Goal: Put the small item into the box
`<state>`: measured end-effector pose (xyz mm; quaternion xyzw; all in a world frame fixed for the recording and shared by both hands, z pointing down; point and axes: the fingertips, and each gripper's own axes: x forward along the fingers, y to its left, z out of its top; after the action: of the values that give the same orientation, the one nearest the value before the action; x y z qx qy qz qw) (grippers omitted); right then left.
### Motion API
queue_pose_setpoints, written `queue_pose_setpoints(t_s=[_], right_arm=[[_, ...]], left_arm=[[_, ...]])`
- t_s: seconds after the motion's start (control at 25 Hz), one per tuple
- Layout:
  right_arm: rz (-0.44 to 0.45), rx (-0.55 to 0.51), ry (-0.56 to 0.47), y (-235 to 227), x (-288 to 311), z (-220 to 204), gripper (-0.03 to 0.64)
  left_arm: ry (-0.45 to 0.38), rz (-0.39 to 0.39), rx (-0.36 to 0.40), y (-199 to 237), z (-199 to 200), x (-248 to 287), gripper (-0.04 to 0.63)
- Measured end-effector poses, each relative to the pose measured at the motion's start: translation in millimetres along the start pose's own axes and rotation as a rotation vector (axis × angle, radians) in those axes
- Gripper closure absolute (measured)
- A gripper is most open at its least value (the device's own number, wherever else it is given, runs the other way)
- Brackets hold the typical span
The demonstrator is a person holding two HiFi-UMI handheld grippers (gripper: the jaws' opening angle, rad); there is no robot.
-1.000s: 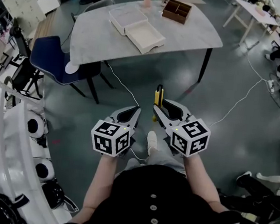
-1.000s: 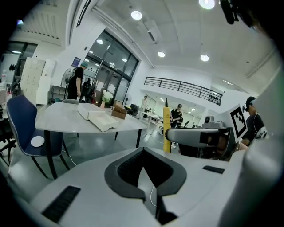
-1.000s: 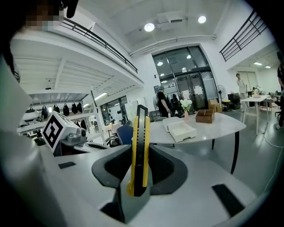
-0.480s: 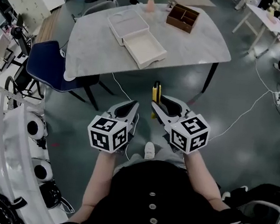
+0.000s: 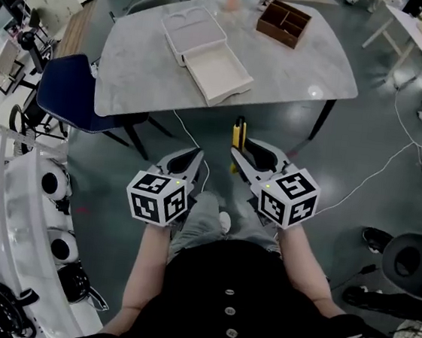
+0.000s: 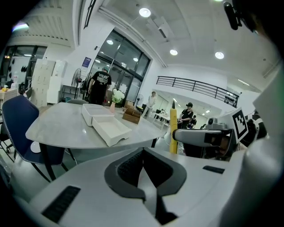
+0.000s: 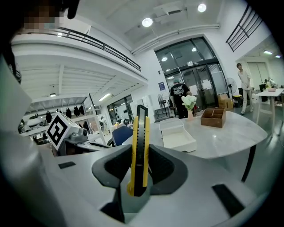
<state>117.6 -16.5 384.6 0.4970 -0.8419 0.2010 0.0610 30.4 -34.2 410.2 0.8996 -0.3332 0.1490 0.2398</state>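
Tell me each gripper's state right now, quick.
Left gripper: closed, holding nothing.
Right gripper: closed on a yellow utility knife, which stands upright between its jaws.

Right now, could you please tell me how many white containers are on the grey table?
2. The nearer white container lies open near the table front edge; the farther white container adjoins it behind. None appear hidden.

On the surface, an open box touches a tray behind it; a divided box sits farther right. A chair stands left of the surface.
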Motion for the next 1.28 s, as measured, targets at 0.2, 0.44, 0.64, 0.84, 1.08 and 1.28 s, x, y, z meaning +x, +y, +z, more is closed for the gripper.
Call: queue_pose_setpoints(t_s=[0.2, 0.44, 0.64, 0.84, 1.08, 1.28], right_arm=[[-0.006, 0.019, 0.006, -15, 6, -1, 0.494], [-0.013, 0.027, 0.018, -32, 23, 3, 0.494], [-0.023, 0.03, 0.019, -54, 51, 15, 0.494], [-0.025, 0.033, 0.035, -71, 86, 27, 0.494], [-0.037, 0.01, 0.047, -86, 137, 52, 0.494], [-0.056, 0.003, 0.051, -101, 174, 75, 0.495]], left_arm=[[0.016, 0.004, -0.007, 7, 2, 14, 0.577], [0.023, -0.01, -0.018, 18, 12, 34, 0.577], [0.023, -0.037, -0.027, 34, 29, 60, 0.577], [0.027, -0.054, -0.036, 60, 49, 85, 0.577], [0.026, -0.089, -0.045, 94, 81, 112, 0.577], [0.017, -0.119, -0.04, 124, 112, 132, 0.577]])
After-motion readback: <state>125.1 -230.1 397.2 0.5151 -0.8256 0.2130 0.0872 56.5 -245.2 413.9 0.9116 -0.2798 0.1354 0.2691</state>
